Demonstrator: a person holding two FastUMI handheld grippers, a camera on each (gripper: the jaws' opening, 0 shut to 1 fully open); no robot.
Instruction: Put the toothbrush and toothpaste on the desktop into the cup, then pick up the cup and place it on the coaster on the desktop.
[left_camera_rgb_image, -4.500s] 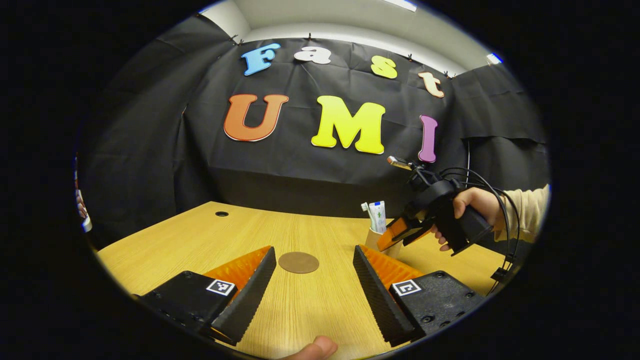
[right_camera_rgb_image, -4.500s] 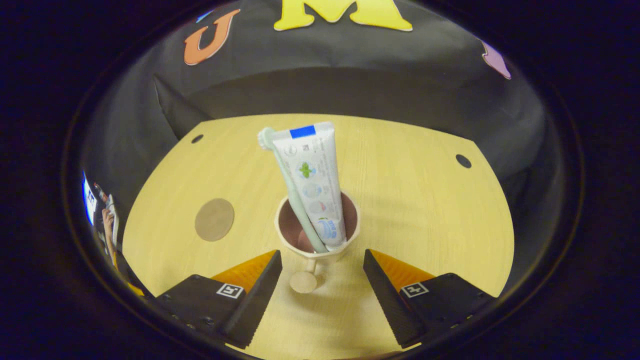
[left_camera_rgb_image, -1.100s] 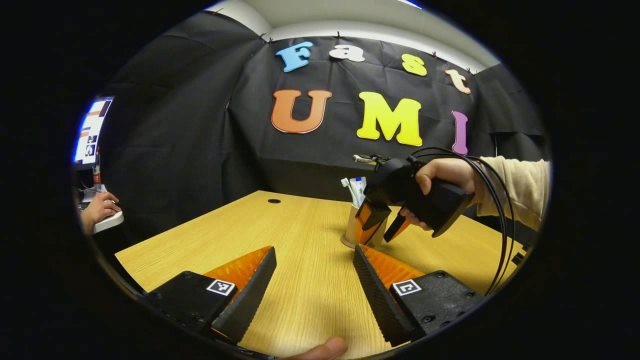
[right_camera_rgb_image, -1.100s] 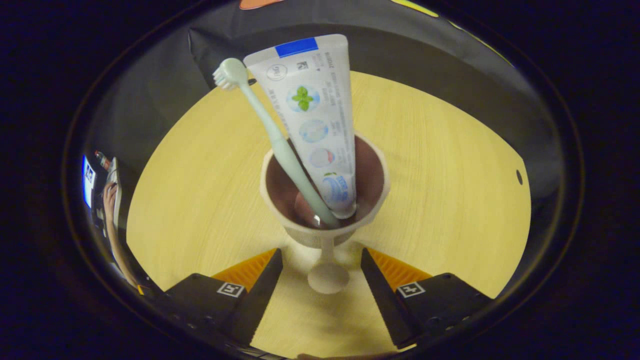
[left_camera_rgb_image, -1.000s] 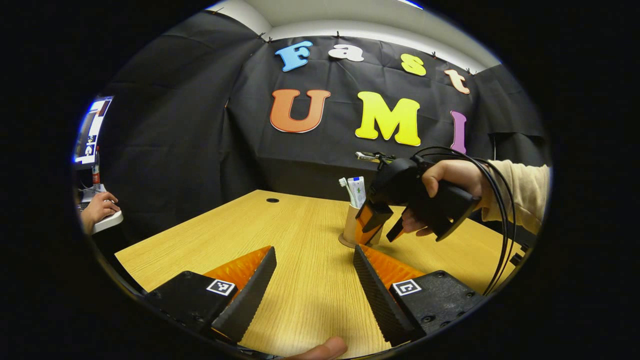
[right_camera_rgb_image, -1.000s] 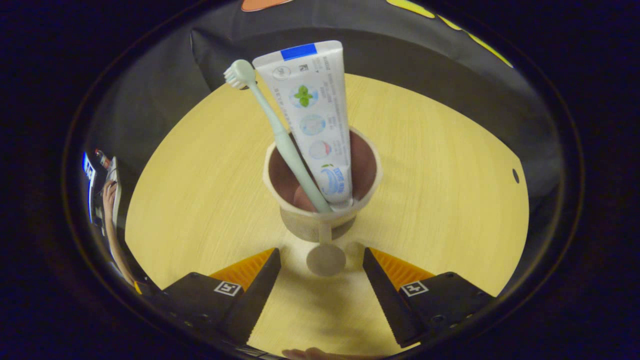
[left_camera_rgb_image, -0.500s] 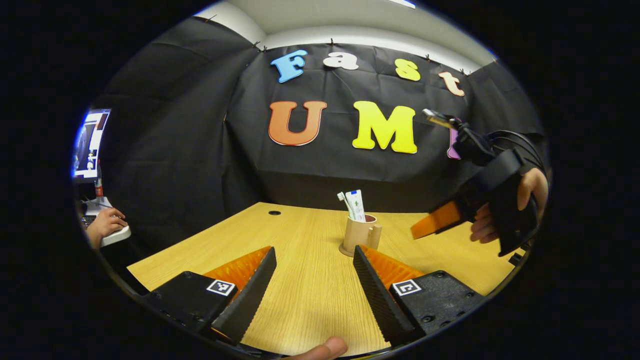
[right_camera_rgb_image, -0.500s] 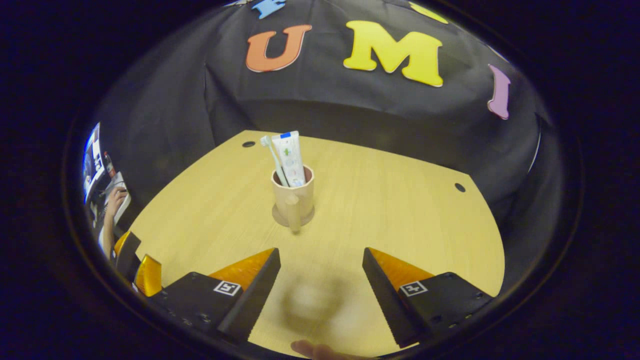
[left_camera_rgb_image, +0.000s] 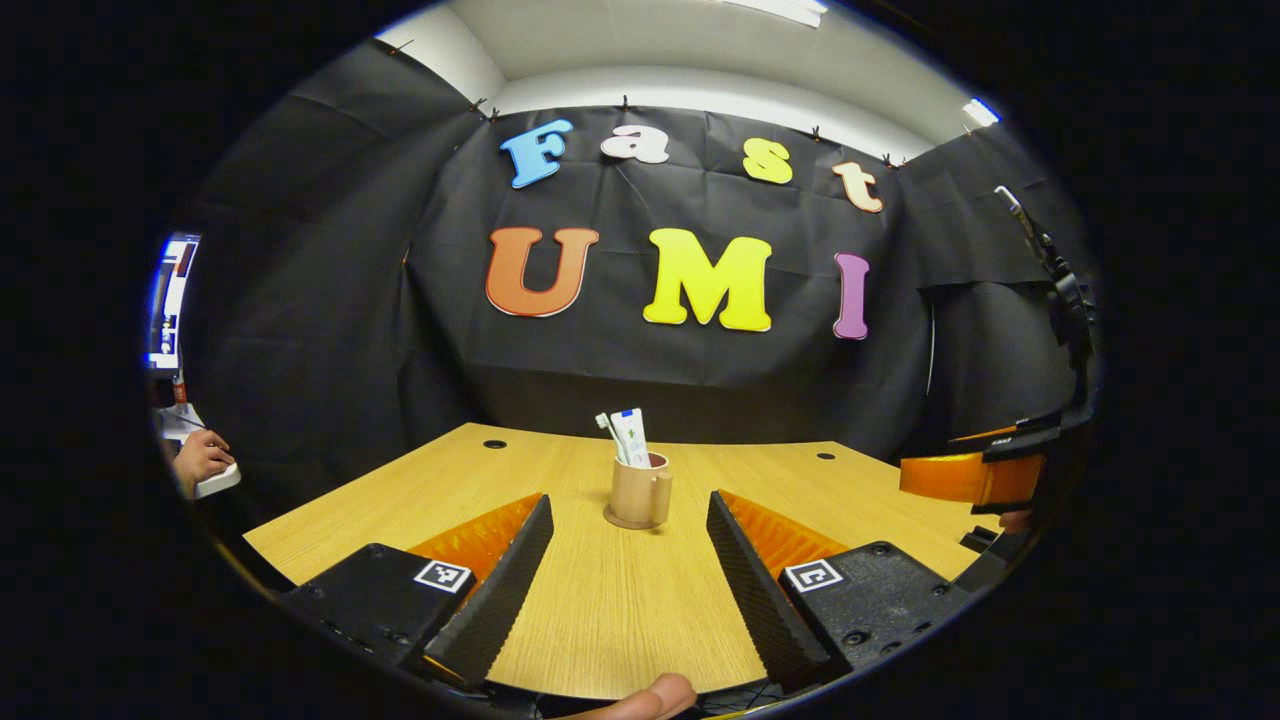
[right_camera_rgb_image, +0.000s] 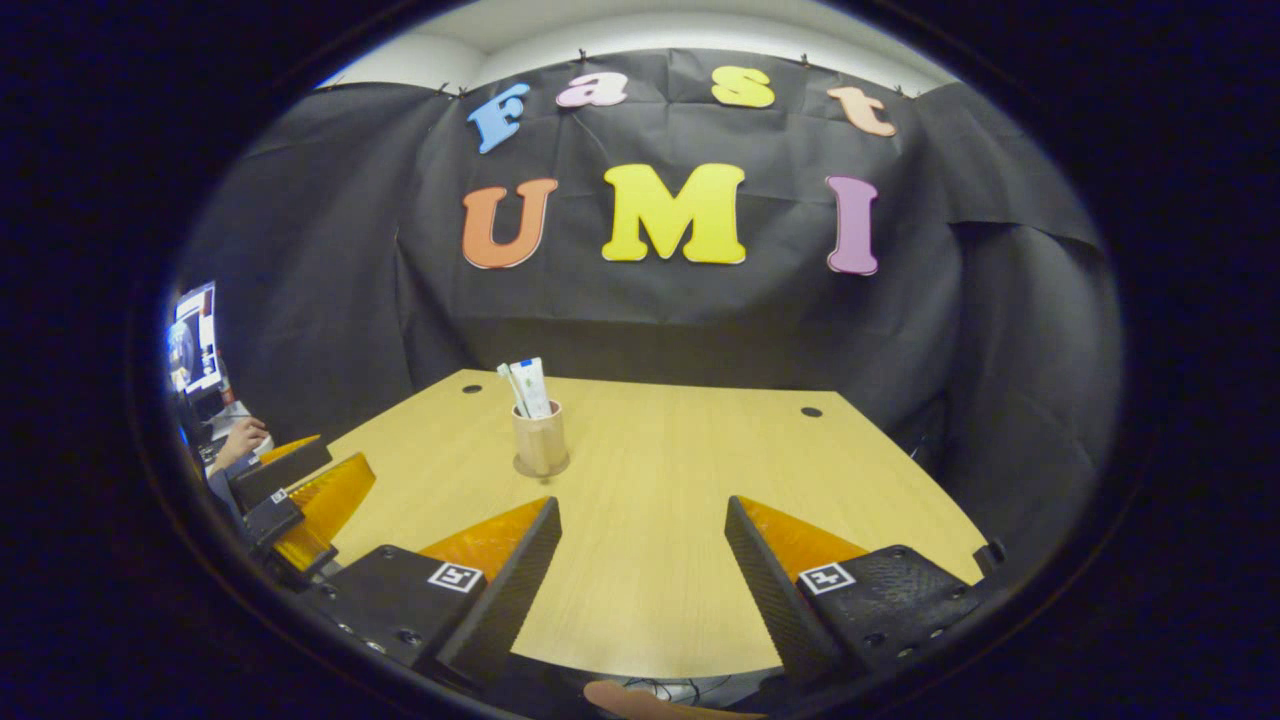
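I see the cup (left_camera_rgb_image: 638, 490) standing upright on the coaster (left_camera_rgb_image: 628, 521) toward the far middle of the desktop (left_camera_rgb_image: 600, 620), handle turned toward me; the toothbrush (left_camera_rgb_image: 609, 434) and toothpaste (left_camera_rgb_image: 631, 437) stand inside it, leaning together; I judge the placing step done. My left gripper (left_camera_rgb_image: 628, 590) sits at the near edge with its fingers apart, holding nothing; my right gripper (right_camera_rgb_image: 640, 590) is likewise spread and empty, well apart from the cup, its orange finger showing at the far right of the left gripper view. Next I would only check that the cup sits steady and keep both grippers clear; nothing more seems left.
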